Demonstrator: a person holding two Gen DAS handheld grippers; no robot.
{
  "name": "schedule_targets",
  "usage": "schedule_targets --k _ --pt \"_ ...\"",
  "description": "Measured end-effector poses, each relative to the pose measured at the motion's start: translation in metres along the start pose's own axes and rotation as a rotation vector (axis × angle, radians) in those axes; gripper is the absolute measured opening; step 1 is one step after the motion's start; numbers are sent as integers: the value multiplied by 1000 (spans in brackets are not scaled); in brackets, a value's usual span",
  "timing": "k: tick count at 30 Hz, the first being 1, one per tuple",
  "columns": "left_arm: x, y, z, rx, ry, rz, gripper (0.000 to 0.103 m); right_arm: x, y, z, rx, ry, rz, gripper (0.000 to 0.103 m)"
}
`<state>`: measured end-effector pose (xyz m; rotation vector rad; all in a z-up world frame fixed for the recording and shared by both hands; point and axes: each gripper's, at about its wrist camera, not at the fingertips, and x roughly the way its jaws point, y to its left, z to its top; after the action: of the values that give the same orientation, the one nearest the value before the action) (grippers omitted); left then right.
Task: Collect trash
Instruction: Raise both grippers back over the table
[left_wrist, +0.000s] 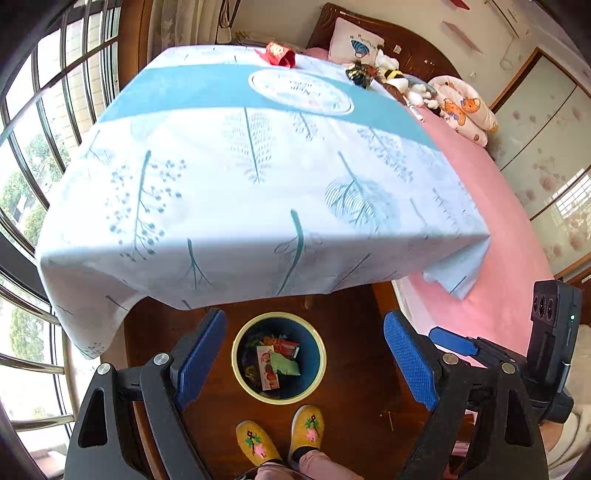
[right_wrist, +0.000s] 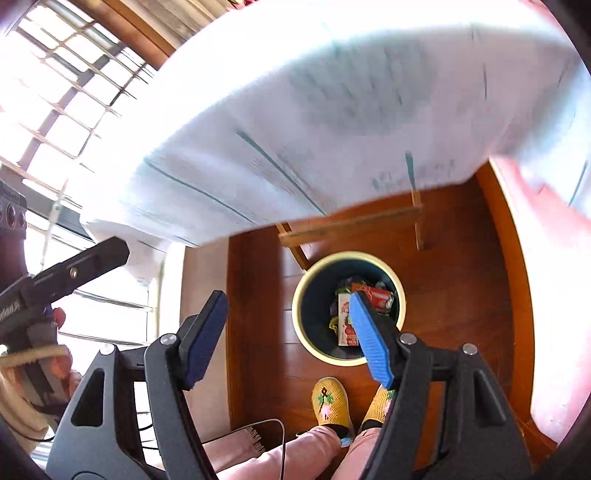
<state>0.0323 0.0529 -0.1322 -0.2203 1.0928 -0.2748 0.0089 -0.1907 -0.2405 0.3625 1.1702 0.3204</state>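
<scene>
Two views. From the left wrist, the left tool (left_wrist: 304, 360) gapes wide and empty above the bin (left_wrist: 279, 357); a red wrapper (left_wrist: 280, 54) and dark wrapper (left_wrist: 360, 74) lie far across the bench (left_wrist: 221, 177). From the right wrist, the right tool (right_wrist: 288, 334), equally wide and empty, sees only blurred cloth; neither arm is clearly nearer.

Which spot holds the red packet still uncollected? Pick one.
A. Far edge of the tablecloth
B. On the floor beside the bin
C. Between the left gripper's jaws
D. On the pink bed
A: the red packet lies at the tablecloth's far edge.
</scene>
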Motion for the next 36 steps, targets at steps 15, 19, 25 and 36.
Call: schedule_targets --k 15,19,25,36 --pt "-157 -38 85 61 -161 40 88 -163 90 61 -24 -265 -2 68" --pt "-179 -47 111 95 -221 66 88 -199 102 83 -46 -343 -12 69" --pt "-195 -54 166 119 -250 102 86 -227 125 120 -104 -407 -67 69" --pt "-144 -64 312 22 -179 105 86 -234 118 252 -165 -401 -138 69"
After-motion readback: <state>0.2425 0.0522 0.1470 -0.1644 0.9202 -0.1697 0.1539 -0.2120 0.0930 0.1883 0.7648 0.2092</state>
